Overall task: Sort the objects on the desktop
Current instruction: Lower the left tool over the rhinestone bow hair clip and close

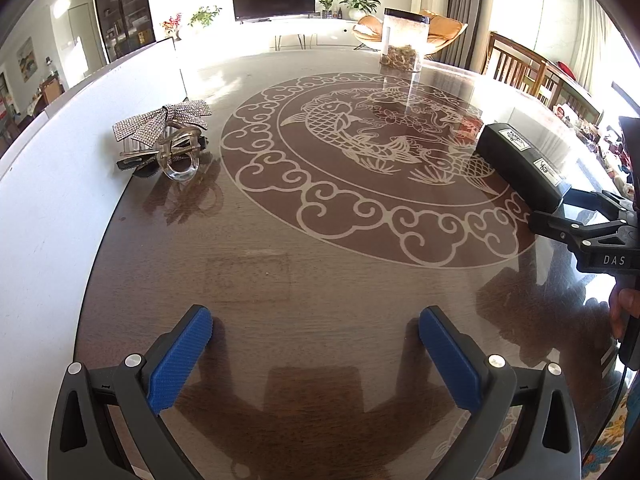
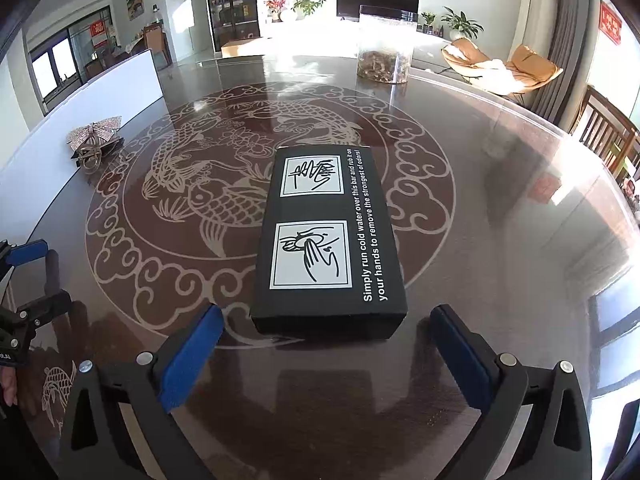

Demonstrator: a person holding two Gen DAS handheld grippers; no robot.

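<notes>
Right claw (image 2: 326,354) wide, box (image 2: 328,240) flat on counter (image 2: 500,208) just ahead, unheld. Left claw (image 1: 316,354) wide, empty, parked clear of hair clips (image 1: 164,140).

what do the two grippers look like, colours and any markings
Both match: the left gripper and right gripper have black plastic frames with triangular cut-outs, silver round rivets at the pivots, and ribbed blue pads on the fingers. Seen from the left wrist view, the right gripper's body carries white letters reading DAS, and a thin black cable hangs below it.
</notes>
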